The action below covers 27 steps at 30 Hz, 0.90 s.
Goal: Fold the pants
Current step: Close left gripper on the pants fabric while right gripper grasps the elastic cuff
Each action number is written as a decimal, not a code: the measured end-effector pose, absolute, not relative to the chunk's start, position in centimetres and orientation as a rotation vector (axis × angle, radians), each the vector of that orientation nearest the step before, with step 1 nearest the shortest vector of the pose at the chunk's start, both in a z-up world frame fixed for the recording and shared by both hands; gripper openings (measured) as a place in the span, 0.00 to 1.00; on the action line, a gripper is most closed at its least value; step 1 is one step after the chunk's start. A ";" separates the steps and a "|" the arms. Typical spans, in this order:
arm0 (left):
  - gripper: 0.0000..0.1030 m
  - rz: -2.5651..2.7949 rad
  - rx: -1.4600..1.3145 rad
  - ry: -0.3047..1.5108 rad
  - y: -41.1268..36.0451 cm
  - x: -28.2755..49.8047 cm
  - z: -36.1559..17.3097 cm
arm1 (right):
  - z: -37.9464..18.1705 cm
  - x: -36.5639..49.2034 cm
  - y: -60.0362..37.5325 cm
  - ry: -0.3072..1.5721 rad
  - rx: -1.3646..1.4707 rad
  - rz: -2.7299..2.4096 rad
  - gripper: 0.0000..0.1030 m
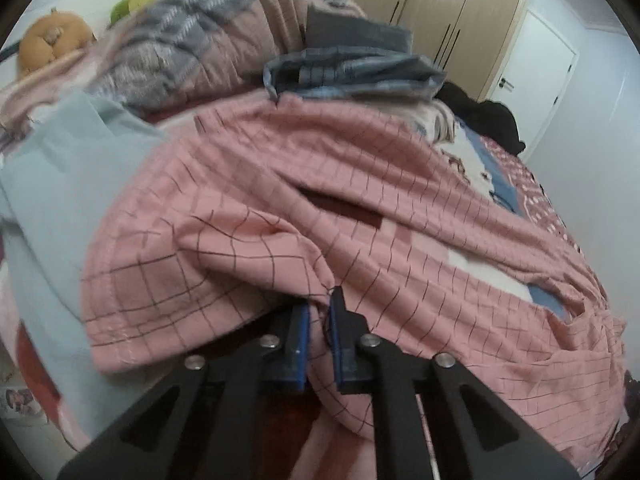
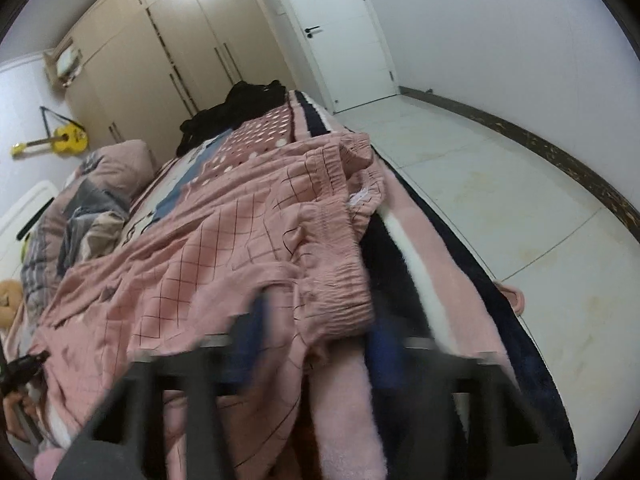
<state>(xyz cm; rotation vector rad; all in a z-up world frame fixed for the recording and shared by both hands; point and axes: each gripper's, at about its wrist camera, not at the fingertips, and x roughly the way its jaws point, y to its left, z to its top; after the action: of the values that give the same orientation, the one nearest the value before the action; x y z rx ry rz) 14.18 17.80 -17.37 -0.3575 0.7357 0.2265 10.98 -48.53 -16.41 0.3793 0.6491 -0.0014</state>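
Note:
Pink pants with a thin dark grid (image 1: 280,200) lie spread and rumpled on the bed; they also show in the right wrist view (image 2: 192,256). My left gripper (image 1: 320,312) is shut on a fold of the pants near a leg hem. My right gripper (image 2: 320,320) is open, blurred by motion, with the gathered elastic waistband (image 2: 340,284) lying between its fingers. The left gripper shows small at the left edge of the right wrist view (image 2: 20,368).
A light blue garment (image 1: 60,184) lies left of the pants. Pillows and bedding (image 1: 192,52), a plush toy (image 1: 48,40) and a black garment (image 2: 236,108) are at the far side. The bed edge (image 2: 460,272) drops to a tiled floor (image 2: 520,216) on the right.

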 end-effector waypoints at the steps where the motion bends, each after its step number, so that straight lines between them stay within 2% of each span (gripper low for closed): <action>1: 0.06 0.237 -0.348 0.715 17.9 13.7 -16.8 | -16.2 10.9 -48.4 0.643 0.379 -0.013 0.21; 3: 0.05 0.259 -0.340 0.683 18.2 12.9 -15.9 | -15.5 10.2 -48.0 0.616 0.344 -0.055 0.18; 7: 0.05 0.279 -0.329 0.644 19.1 11.6 -14.1 | -14.0 8.1 -48.6 0.556 0.329 -0.122 0.18; 16: 0.05 0.280 -0.271 0.640 19.1 11.2 -11.8 | -12.3 7.0 -49.1 0.564 0.313 -0.087 0.18; 21: 0.05 0.312 -0.221 0.677 19.7 14.9 -9.1 | -8.8 9.9 -49.1 0.559 0.278 -0.020 0.18; 27: 0.05 0.358 -0.153 0.750 19.9 23.6 -6.5 | -4.6 18.4 -48.1 0.589 0.203 0.011 0.18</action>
<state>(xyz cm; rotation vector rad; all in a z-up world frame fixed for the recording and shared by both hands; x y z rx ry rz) 23.58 19.92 -6.48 -0.1533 0.7497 0.3575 18.37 -48.13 -4.57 0.2029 0.5887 0.0108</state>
